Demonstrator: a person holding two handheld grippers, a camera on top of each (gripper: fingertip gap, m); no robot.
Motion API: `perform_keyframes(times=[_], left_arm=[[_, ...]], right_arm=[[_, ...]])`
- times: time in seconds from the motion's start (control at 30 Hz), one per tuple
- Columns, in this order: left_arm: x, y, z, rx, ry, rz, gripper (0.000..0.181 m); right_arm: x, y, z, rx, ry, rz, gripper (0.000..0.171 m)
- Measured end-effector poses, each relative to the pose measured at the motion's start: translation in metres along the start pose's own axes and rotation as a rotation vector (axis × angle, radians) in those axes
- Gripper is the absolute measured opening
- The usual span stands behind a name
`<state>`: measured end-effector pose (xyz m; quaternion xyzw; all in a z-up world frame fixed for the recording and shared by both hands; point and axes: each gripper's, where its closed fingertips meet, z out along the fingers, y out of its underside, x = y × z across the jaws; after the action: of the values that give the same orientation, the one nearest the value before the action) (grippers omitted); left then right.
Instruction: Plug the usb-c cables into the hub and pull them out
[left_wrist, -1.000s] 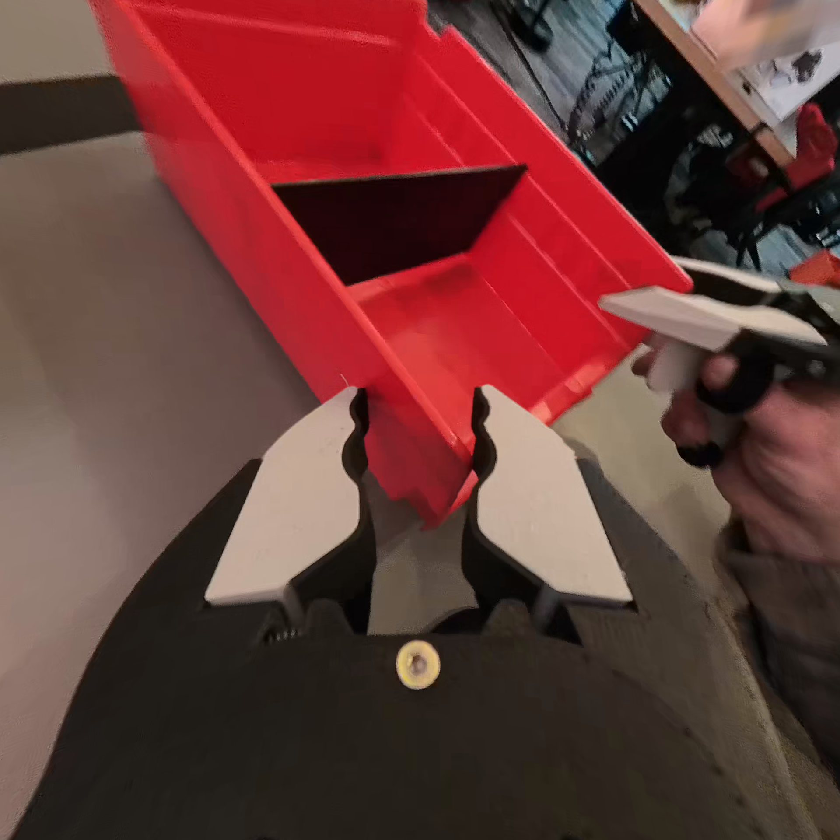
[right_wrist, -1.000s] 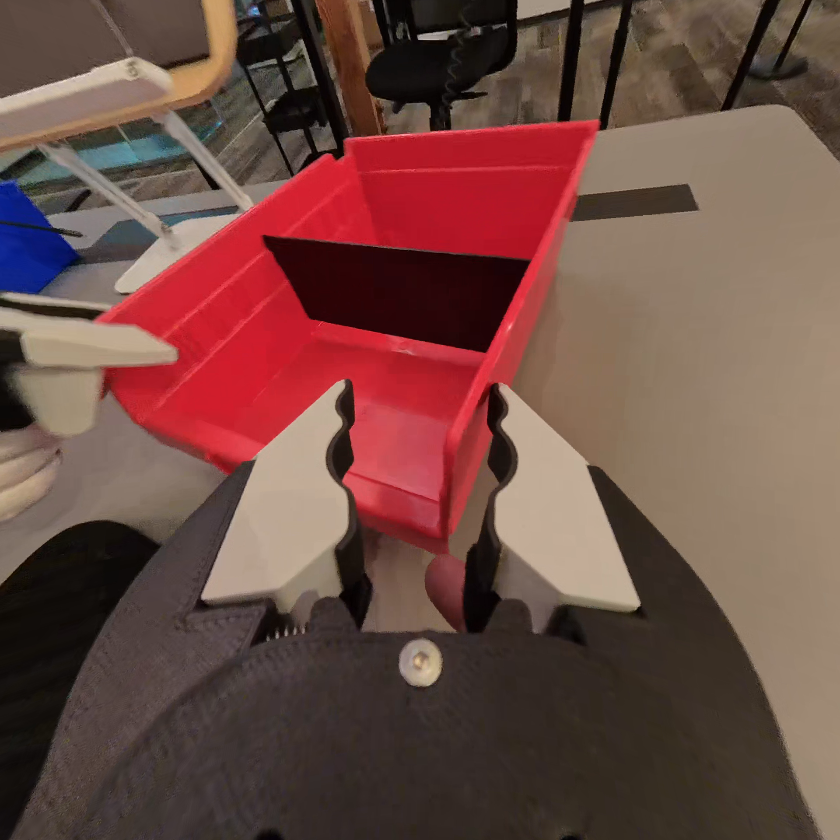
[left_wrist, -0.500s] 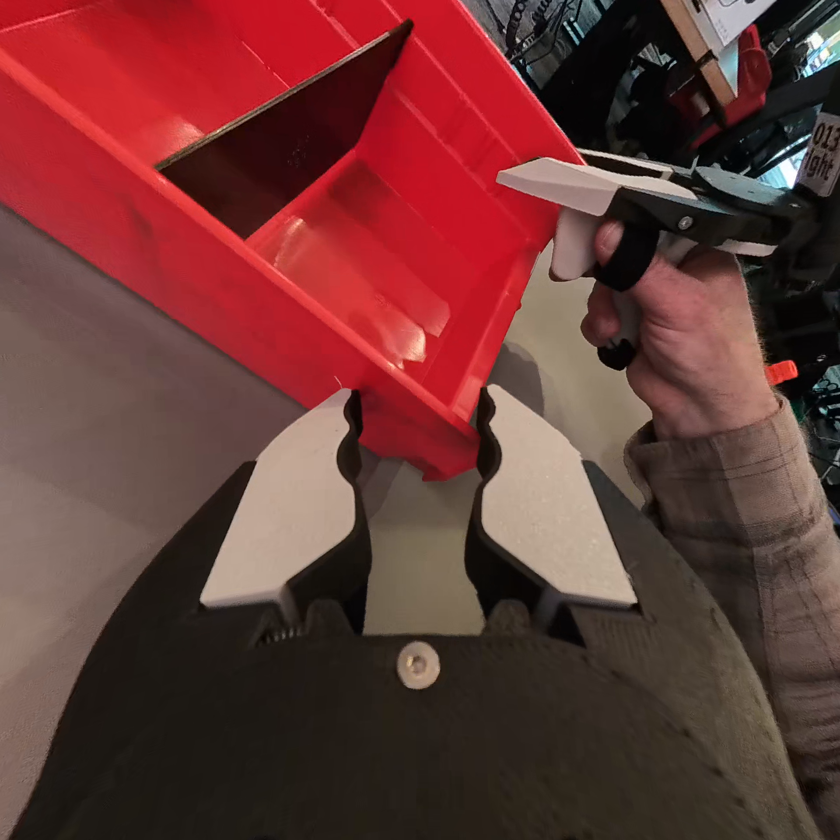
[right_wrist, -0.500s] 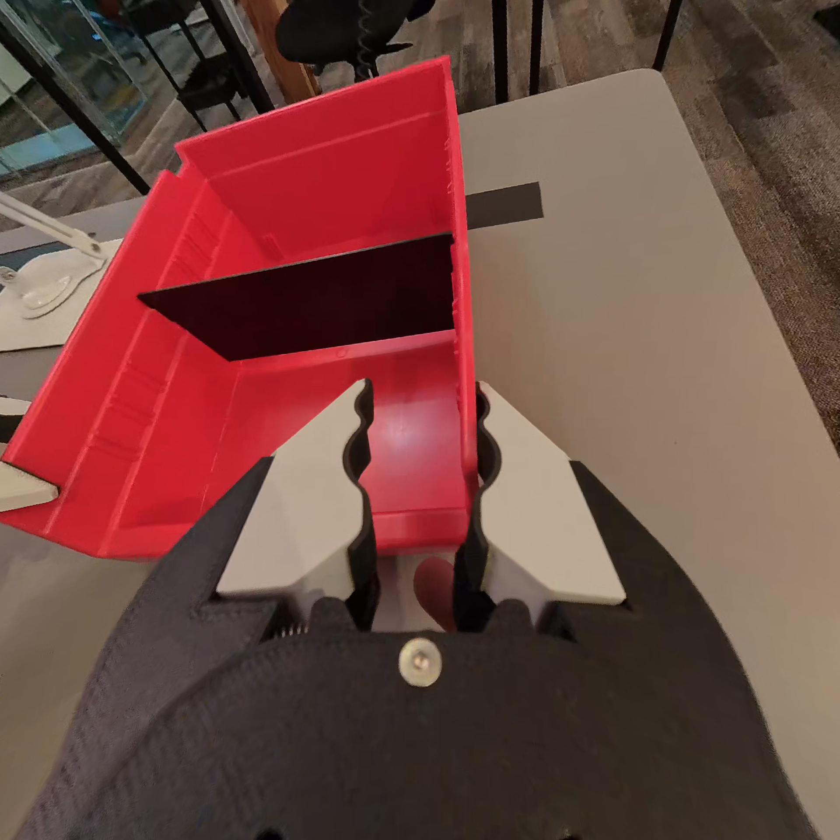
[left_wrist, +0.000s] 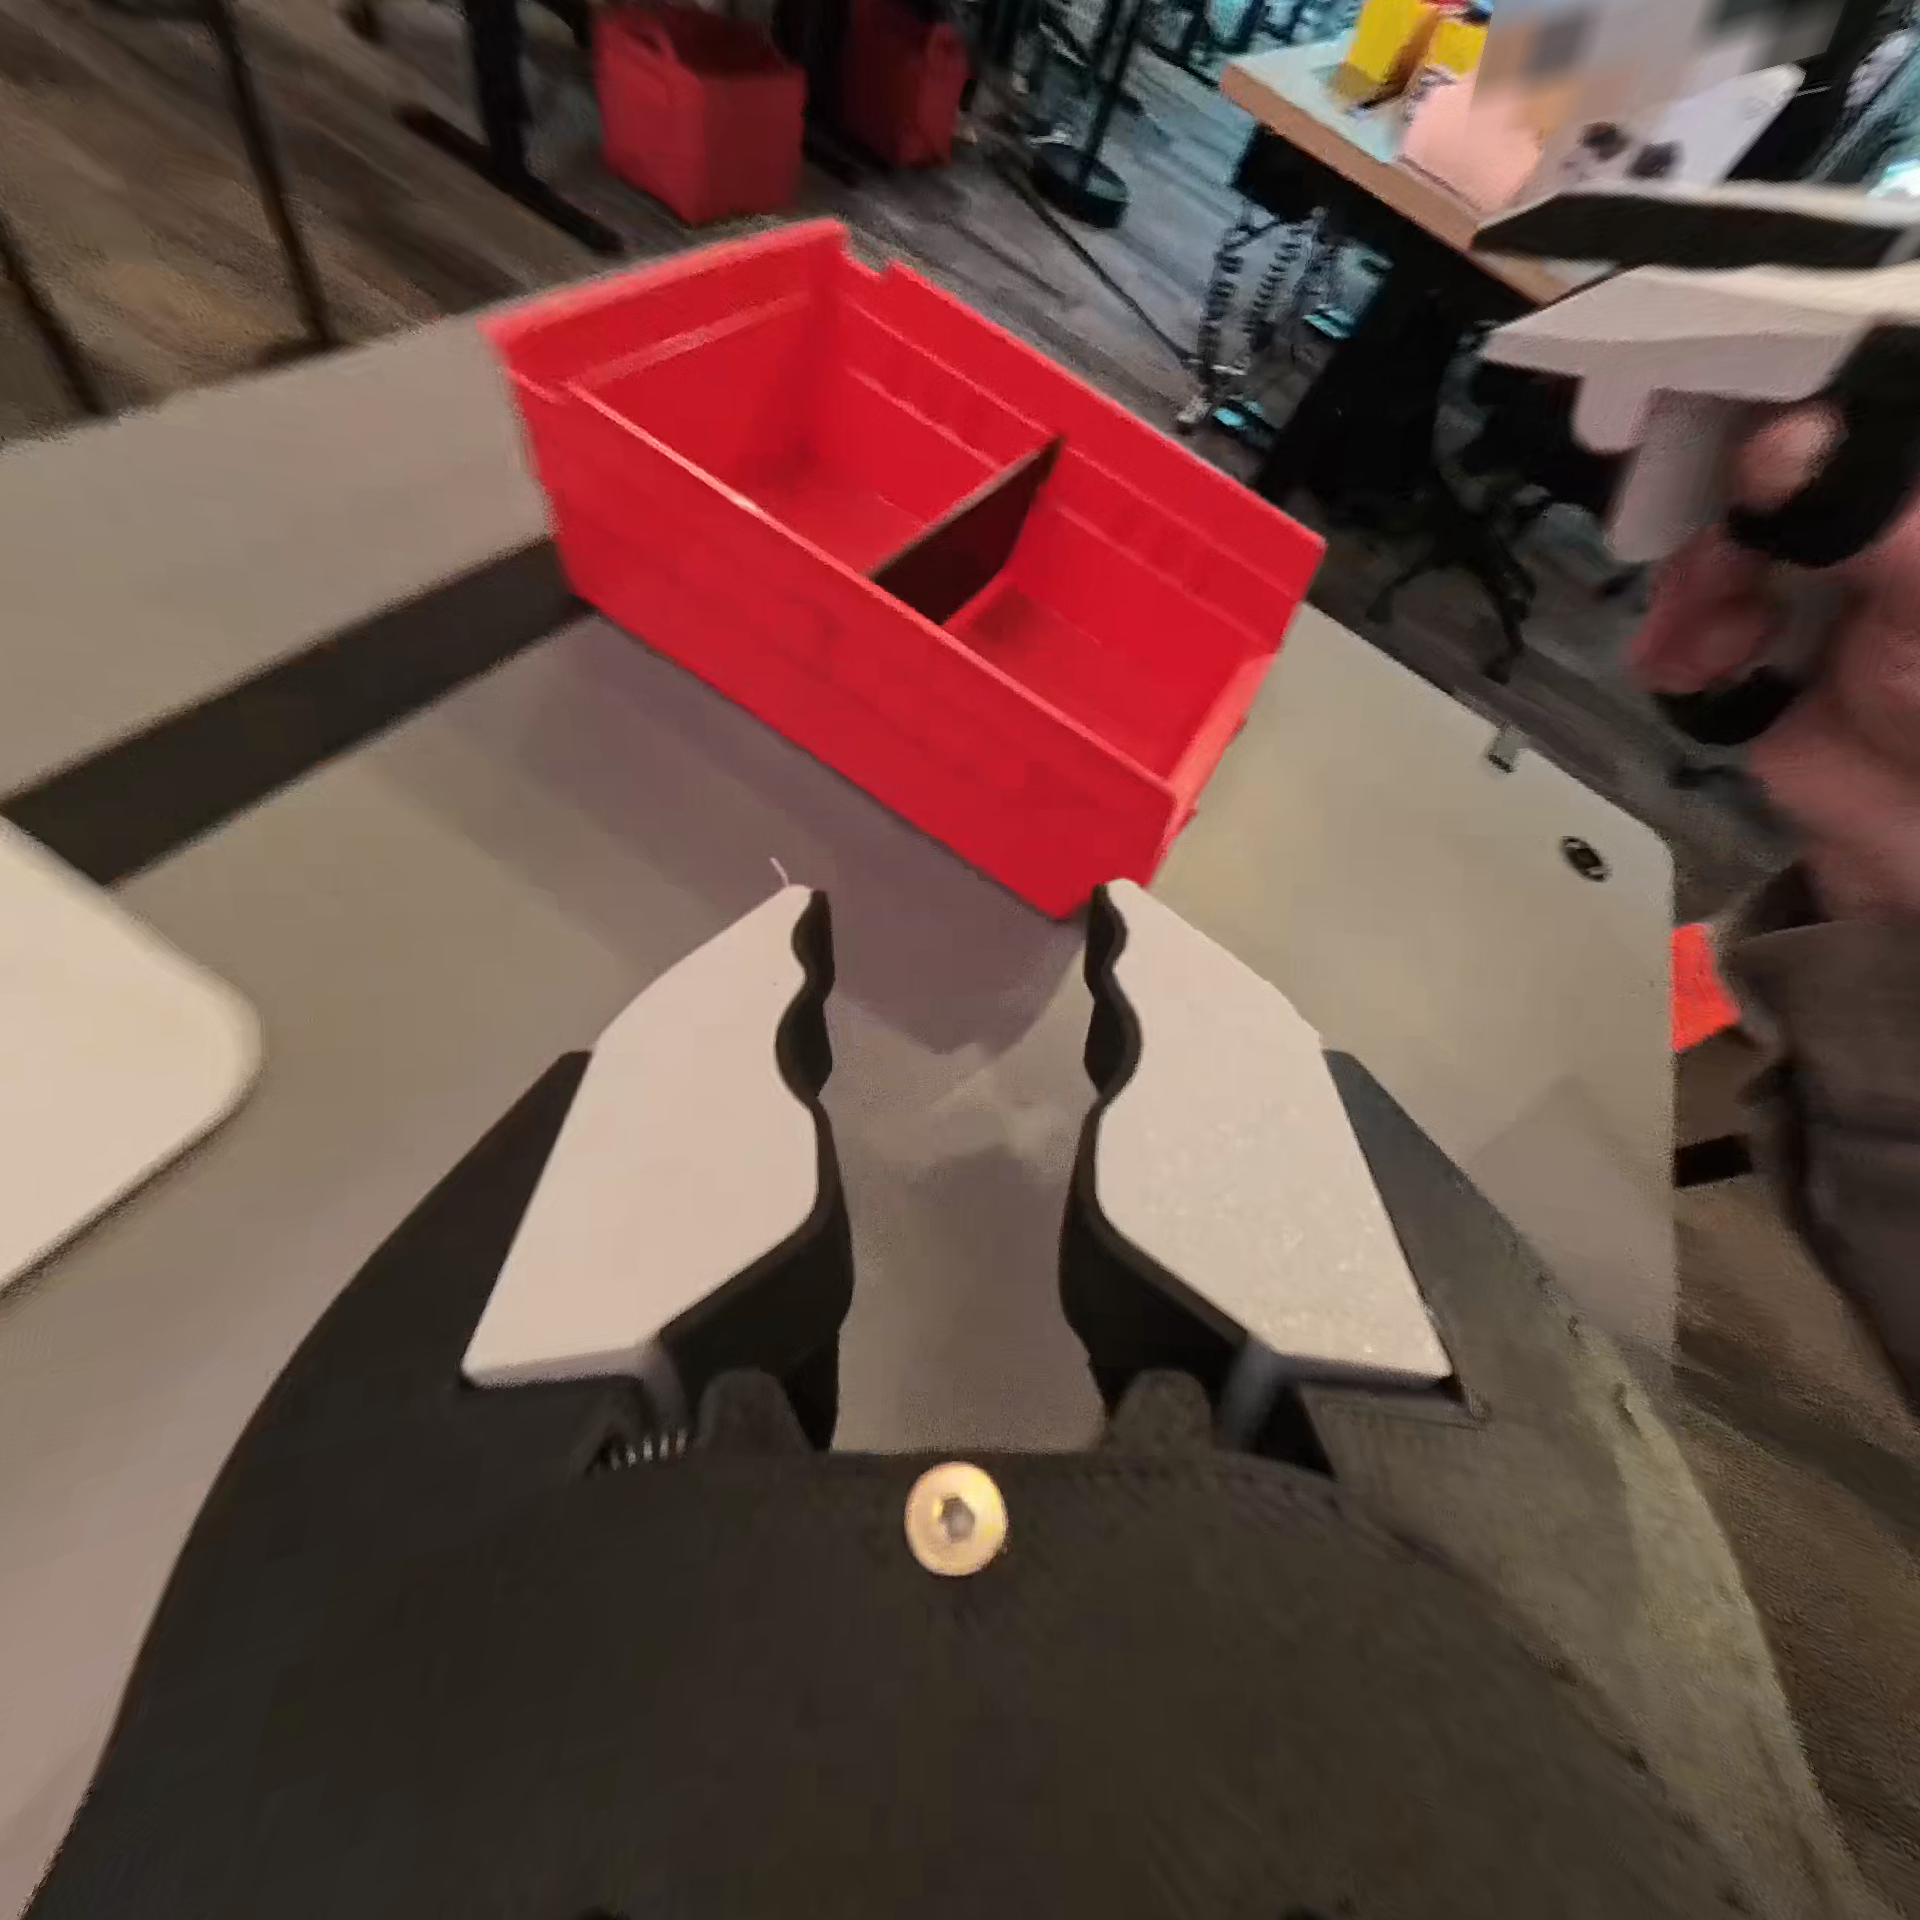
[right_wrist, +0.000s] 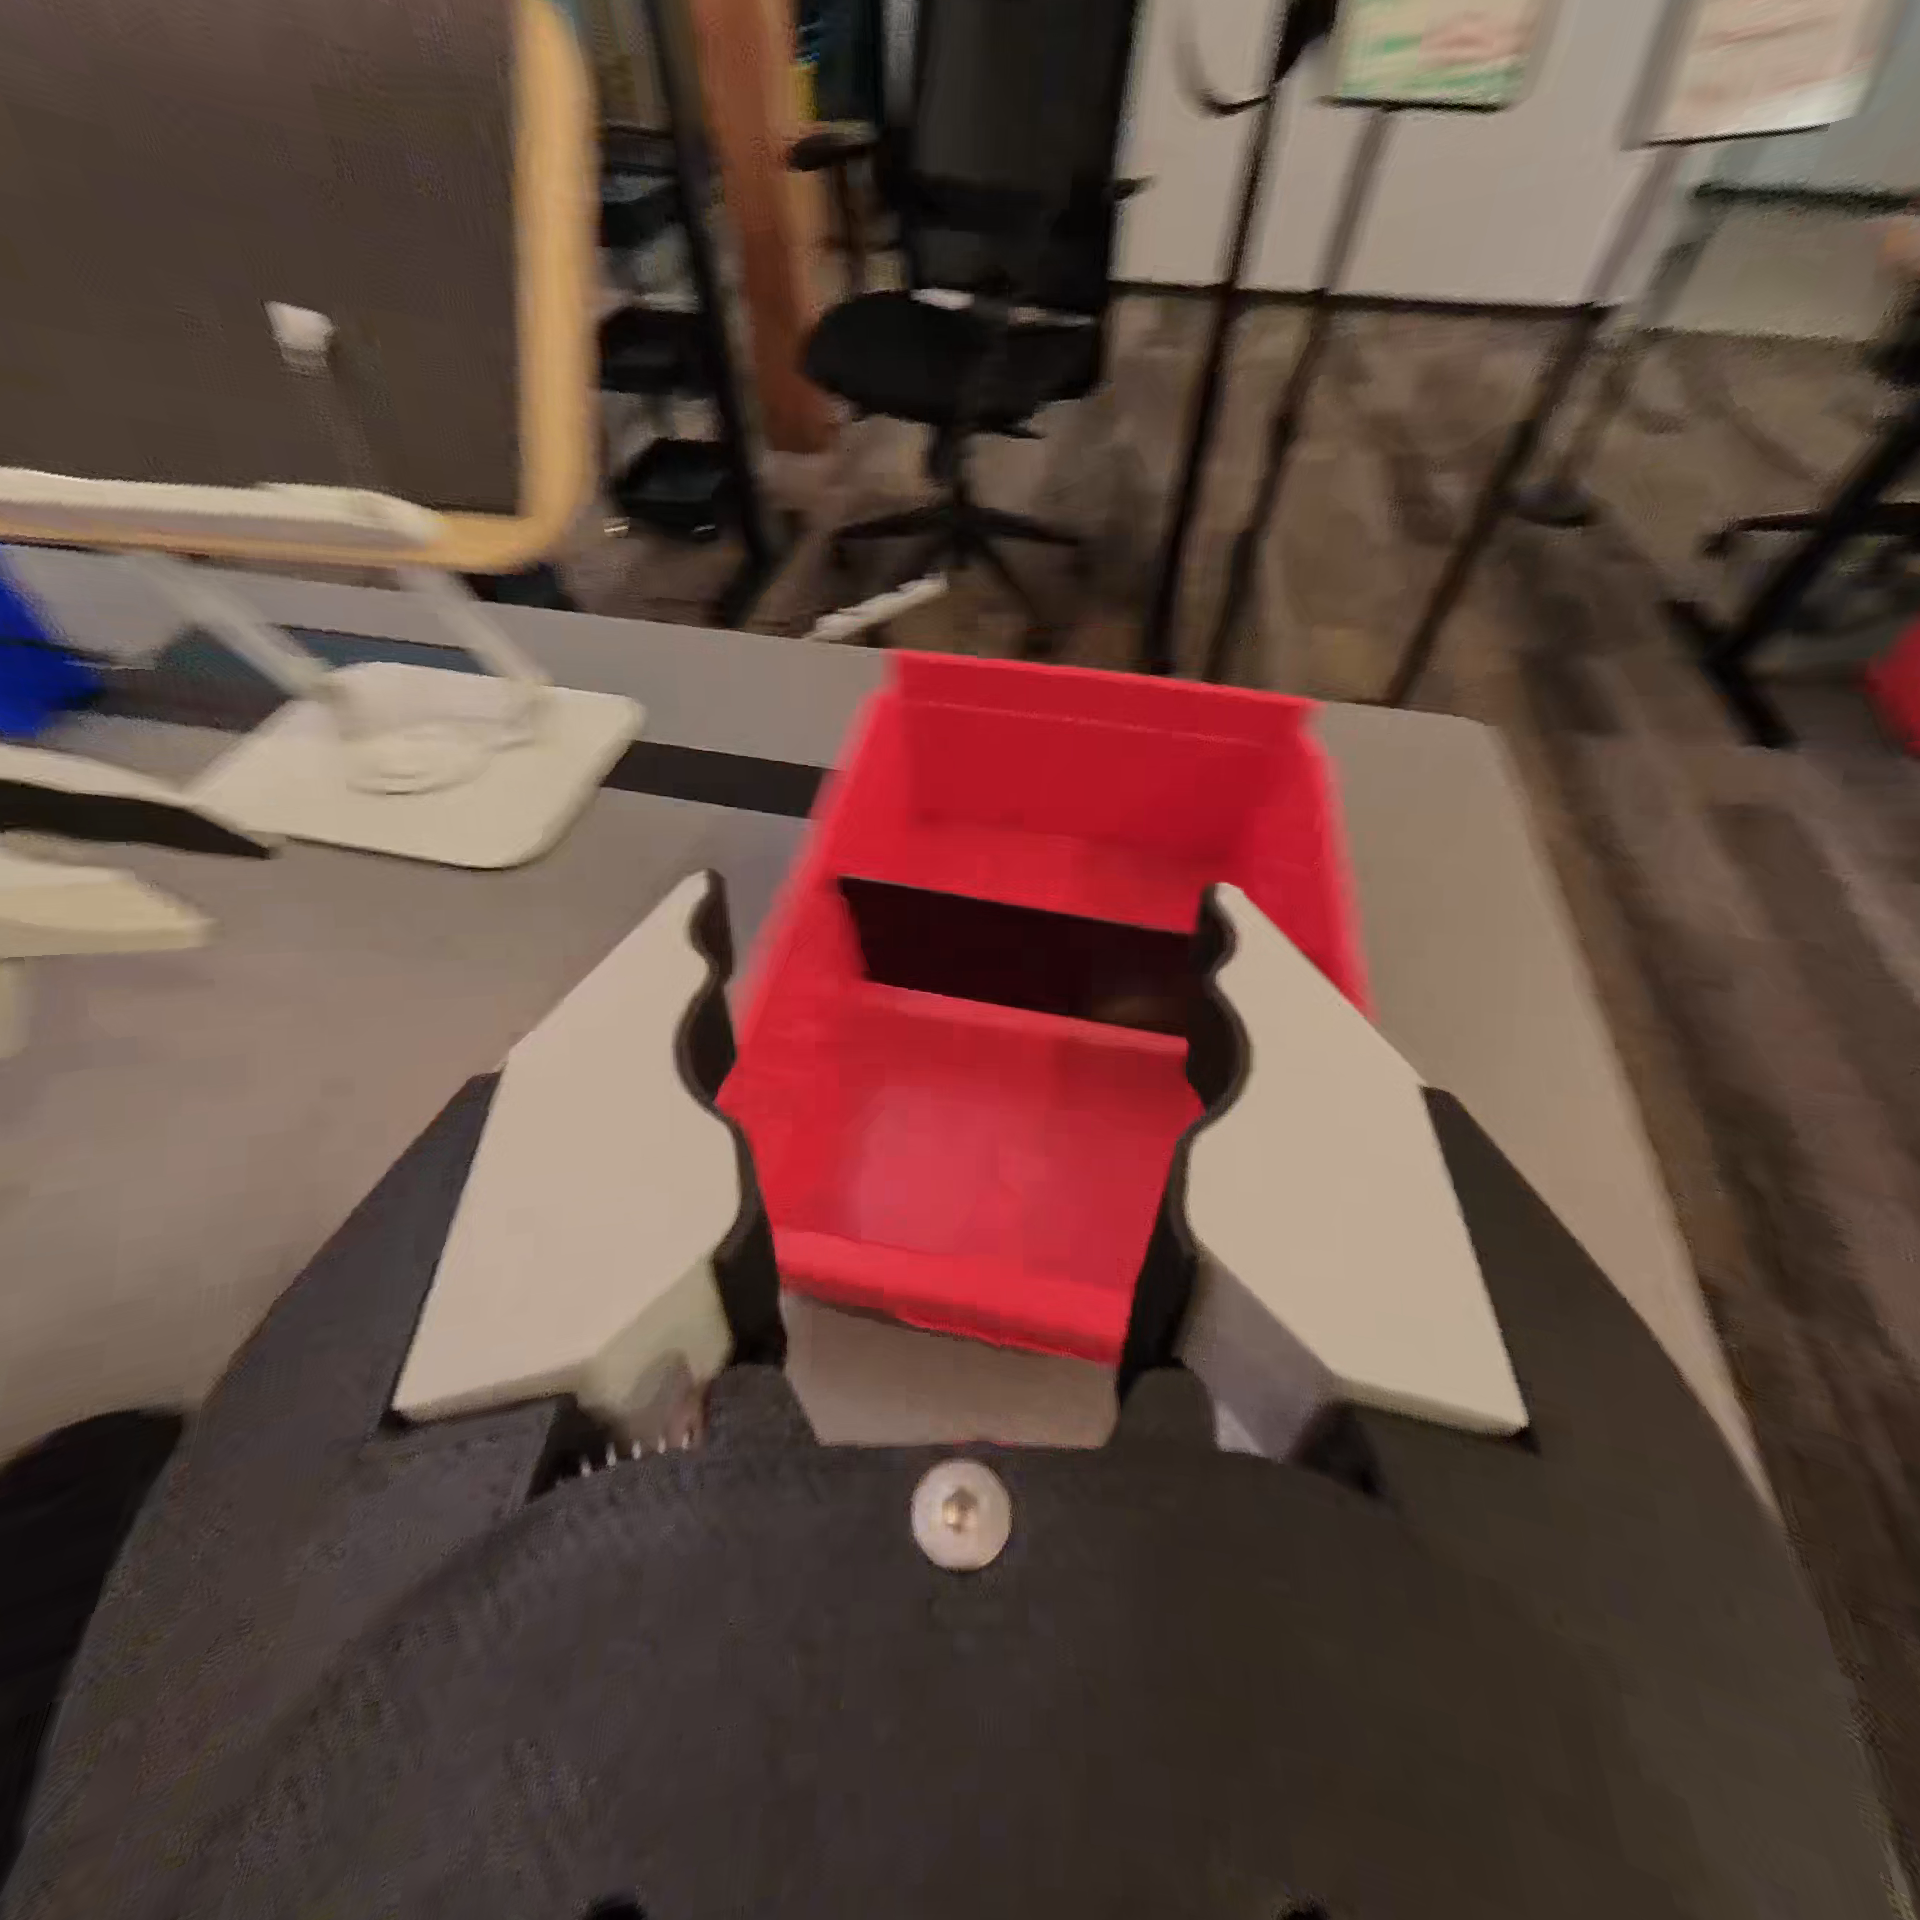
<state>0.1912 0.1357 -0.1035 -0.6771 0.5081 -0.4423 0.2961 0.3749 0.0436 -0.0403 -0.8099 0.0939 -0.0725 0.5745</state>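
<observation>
Your left gripper (left_wrist: 958, 914) has its fingers (left_wrist: 675, 1122) parted with nothing between them, only bare grey table (left_wrist: 416, 987) in the gap. Just past their tips sits the near corner of the red bin (left_wrist: 862, 665), not touching them. A black divider (left_wrist: 966, 551) splits the bin into two compartments; what shows of both holds nothing. Your right gripper (right_wrist: 961, 899) stands wider open, also holding nothing, with the bin (right_wrist: 1039, 1143) framed between its fingers (right_wrist: 1340, 1164). Farther left on the table lies a white stand base (right_wrist: 436, 769). No usb-c cables or hub appear in either view. Beyond the table stands a black office chair (right_wrist: 966, 343).
</observation>
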Motion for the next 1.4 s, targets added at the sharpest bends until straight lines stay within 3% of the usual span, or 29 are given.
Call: perform_keyframes(times=[0.03,0.2,0.37,0.53,0.7,0.93,1.13,1.27,1.33,1.4], left_arm=[[-0.014,-0.004,-0.019,-0.001,-0.058,0.032,0.046],[-0.086,-0.048,-0.121,0.119,-0.354,0.158,0.047],[-0.149,-0.085,-0.233,0.279,-0.59,0.21,0.049],[-0.202,-0.091,-0.349,0.421,-0.823,0.286,0.048],[-0.238,-0.064,-0.42,0.534,-0.91,0.24,0.043],[-0.262,-0.055,-0.426,0.427,-1.016,0.291,0.045],[-0.239,-0.084,-0.384,0.417,-0.946,0.373,0.046],[-0.236,-0.094,-0.376,0.415,-0.923,0.412,0.046],[-0.249,-0.084,-0.379,0.334,-0.961,0.43,0.043],[-0.271,-0.058,-0.379,0.155,-0.975,0.432,0.037]], right_arm=[[-0.028,-0.017,0.006,-0.012,-0.076,-0.011,0.096],[-0.16,-0.124,0.03,0.174,-0.297,-0.141,0.101],[-0.268,-0.192,0.05,0.359,-0.495,-0.093,0.101],[-0.323,-0.217,0.065,0.511,-0.597,-0.017,0.098],[-0.343,-0.208,0.087,0.577,-0.655,-0.005,0.088],[-0.346,-0.176,0.117,0.583,-0.711,0.052,0.081],[-0.346,-0.163,0.119,0.522,-0.686,-0.039,0.083],[-0.354,-0.158,0.117,0.498,-0.695,-0.091,0.083],[-0.358,-0.152,0.123,0.474,-0.68,-0.129,0.083],[-0.359,-0.147,0.129,0.448,-0.669,-0.16,0.083]])
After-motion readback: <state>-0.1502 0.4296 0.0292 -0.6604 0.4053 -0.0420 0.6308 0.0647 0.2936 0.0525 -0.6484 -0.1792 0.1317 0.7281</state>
